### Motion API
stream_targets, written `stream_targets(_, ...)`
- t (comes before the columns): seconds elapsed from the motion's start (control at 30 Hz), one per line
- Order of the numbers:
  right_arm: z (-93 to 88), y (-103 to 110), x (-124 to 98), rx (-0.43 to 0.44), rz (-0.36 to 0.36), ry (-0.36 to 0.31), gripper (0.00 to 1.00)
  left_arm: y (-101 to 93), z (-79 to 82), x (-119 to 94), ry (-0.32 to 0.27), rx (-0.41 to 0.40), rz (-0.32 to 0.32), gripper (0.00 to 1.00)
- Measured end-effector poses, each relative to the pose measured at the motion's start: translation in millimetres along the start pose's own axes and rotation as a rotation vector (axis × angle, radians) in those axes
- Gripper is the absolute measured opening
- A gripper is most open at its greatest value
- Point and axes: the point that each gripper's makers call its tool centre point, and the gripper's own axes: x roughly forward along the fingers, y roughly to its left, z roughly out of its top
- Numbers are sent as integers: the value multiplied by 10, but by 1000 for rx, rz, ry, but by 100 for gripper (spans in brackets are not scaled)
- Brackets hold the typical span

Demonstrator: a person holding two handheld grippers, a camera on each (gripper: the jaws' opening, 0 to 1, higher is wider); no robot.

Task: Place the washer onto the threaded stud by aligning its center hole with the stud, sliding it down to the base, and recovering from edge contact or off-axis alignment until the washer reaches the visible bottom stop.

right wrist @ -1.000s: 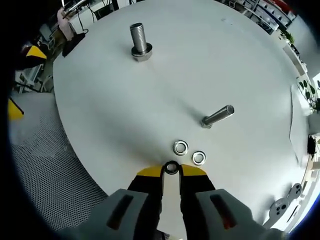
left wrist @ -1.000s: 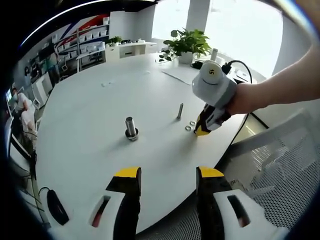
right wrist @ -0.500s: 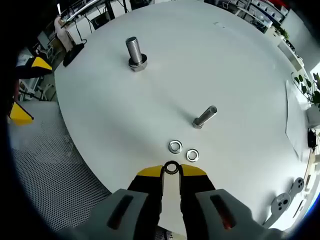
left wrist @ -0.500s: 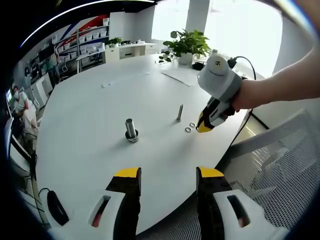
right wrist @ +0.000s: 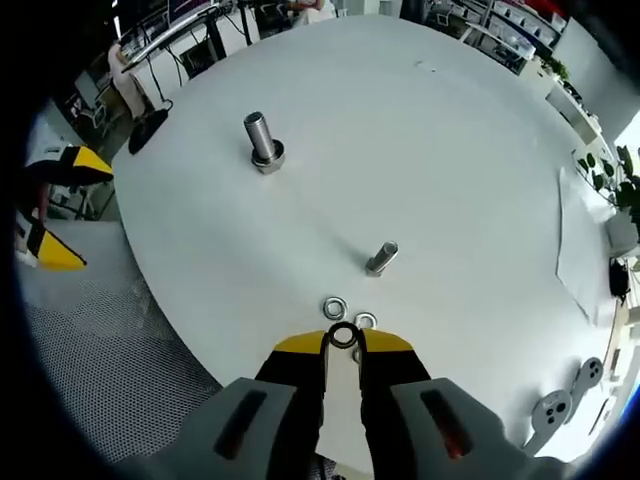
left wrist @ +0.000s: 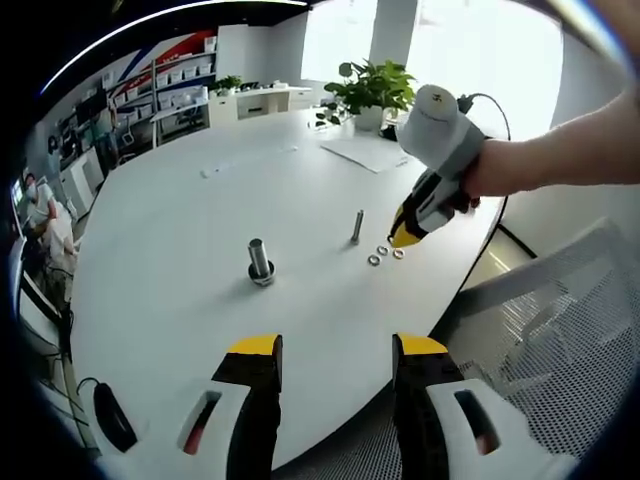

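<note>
Here my right gripper [right wrist: 343, 342] pinches the washer [right wrist: 343, 335] by its rim, lifted above the table [right wrist: 450, 150] so its hole stays free for the stud [right wrist: 262, 142]. My left gripper [left wrist: 335, 352] waits with fingers spread, empty.

The left claw [left wrist: 335, 352], white with yellow tips, rose from the bottom of the left gripper view with its jaws standing well apart and nothing between them. Beyond it spread the round white bench [left wrist: 180, 215]. A thick grey threaded stud [left wrist: 260, 260] stood upright on its hex base near the middle. Further right a slimmer grey metal bolt [left wrist: 357, 226] stood upright, and two small silver washers [left wrist: 385, 255] lay flat just beside it. The right claw [left wrist: 403, 235], held in a person's hand [left wrist: 490, 175], hung tip-down just above those washers. A green potted plant [left wrist: 375, 90] sat at the bench's far edge.
</note>
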Motion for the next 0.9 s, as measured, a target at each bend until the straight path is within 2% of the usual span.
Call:
stream_targets(0.6, 251, -196, -156, -32, -5, -12, 13, 2, -6, -1, 4, 5, 2, 43)
stream_targets(0.9, 367, -296, -143, -64, -10, -20, 13, 25, -18, 2, 6, -1, 8, 42)
